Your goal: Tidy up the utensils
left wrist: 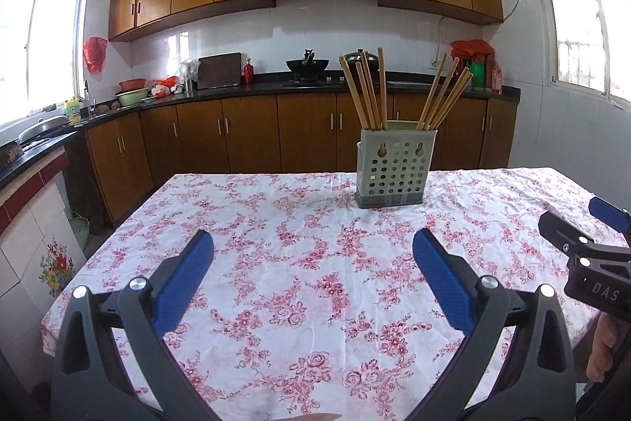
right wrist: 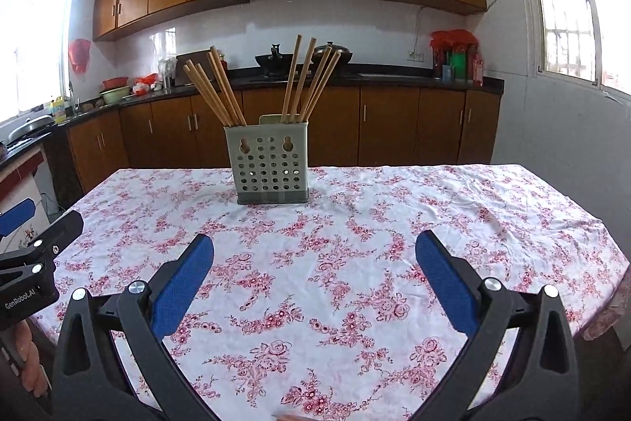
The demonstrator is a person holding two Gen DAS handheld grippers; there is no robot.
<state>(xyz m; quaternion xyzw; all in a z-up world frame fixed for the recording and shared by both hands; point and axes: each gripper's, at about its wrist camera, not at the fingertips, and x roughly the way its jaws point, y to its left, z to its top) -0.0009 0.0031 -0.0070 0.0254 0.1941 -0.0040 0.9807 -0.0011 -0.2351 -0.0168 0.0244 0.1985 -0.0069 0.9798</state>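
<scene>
A pale green perforated utensil holder stands upright at the far middle of the table. Several wooden chopsticks lean in it in two bunches, left and right. My left gripper is open and empty, held above the cloth well short of the holder. My right gripper is open and empty too, at about the same distance. Each gripper shows at the edge of the other's view: the right one in the left wrist view, the left one in the right wrist view.
The table wears a white cloth with red flowers. Behind it runs a kitchen counter with a wok, pots, bowls and bottles, brown cupboards above and below. Windows sit at both sides.
</scene>
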